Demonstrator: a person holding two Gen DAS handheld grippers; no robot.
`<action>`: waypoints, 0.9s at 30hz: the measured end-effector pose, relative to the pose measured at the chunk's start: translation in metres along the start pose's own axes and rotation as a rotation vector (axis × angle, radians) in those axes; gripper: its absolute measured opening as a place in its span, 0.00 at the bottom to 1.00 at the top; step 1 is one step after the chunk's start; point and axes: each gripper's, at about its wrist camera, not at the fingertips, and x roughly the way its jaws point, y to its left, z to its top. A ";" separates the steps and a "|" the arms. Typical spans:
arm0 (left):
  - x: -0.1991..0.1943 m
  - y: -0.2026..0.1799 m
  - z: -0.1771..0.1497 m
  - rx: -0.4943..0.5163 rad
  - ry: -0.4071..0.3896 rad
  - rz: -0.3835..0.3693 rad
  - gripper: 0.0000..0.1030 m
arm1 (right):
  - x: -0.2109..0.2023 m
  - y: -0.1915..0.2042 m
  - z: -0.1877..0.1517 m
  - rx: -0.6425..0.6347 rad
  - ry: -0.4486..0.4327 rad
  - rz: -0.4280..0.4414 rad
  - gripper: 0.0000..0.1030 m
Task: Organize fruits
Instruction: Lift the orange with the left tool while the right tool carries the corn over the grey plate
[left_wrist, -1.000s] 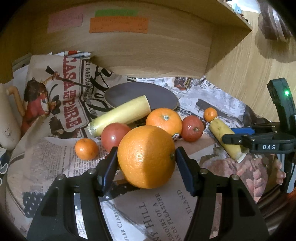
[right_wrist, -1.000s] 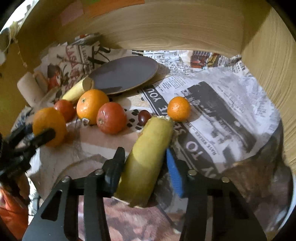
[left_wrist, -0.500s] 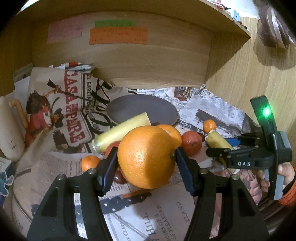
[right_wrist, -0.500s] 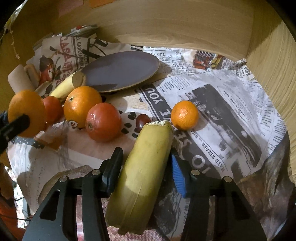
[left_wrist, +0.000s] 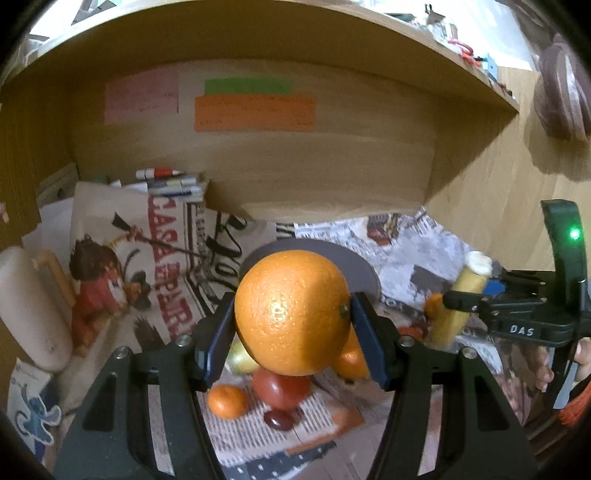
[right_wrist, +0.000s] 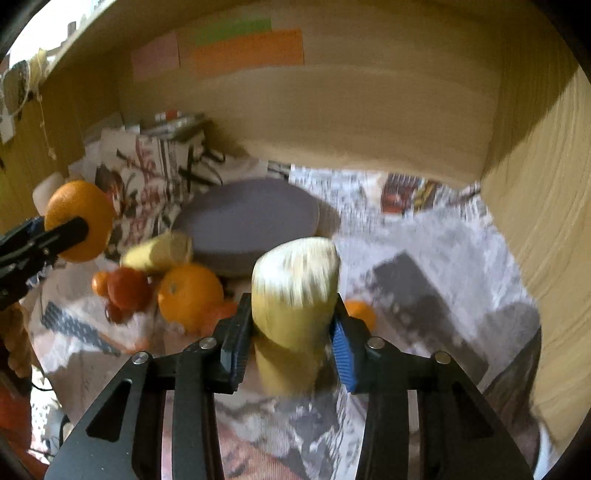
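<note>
My left gripper (left_wrist: 291, 332) is shut on a large orange (left_wrist: 291, 310), held up above the other fruit. My right gripper (right_wrist: 291, 332) grips a yellow banana piece (right_wrist: 295, 291) off the newspaper, cut end toward the camera; its jaws are closing and the pads press its sides. On the paper below lie a second orange (right_wrist: 190, 295), a red fruit (right_wrist: 127, 288), another banana piece (right_wrist: 159, 251) and a small mandarin (right_wrist: 360, 312). A dark plate (right_wrist: 247, 221) sits behind them. The left wrist view shows the right gripper (left_wrist: 469, 299) at the right edge.
Newspaper (right_wrist: 424, 258) covers the desk inside a wooden alcove with a back wall (left_wrist: 314, 166) and a right side wall (right_wrist: 546, 221). Markers (left_wrist: 166, 181) lie at the back left, a white cylinder (left_wrist: 29, 310) at the left. A person's hand (left_wrist: 543, 369) holds the right gripper.
Both grippers have risen with their fruit. The banana piece has left the newspaper and tipped its cut end up toward the camera; the orange now hangs higher over the pile.
</note>
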 end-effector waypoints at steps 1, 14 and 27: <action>0.001 0.001 0.004 0.000 -0.004 0.002 0.60 | -0.002 -0.001 0.006 -0.002 -0.015 0.001 0.34; 0.018 0.012 0.044 0.017 -0.029 0.022 0.60 | -0.005 0.009 0.056 -0.033 -0.122 0.040 0.34; 0.061 0.021 0.059 0.036 0.044 0.032 0.60 | 0.037 0.022 0.073 -0.095 -0.045 0.087 0.34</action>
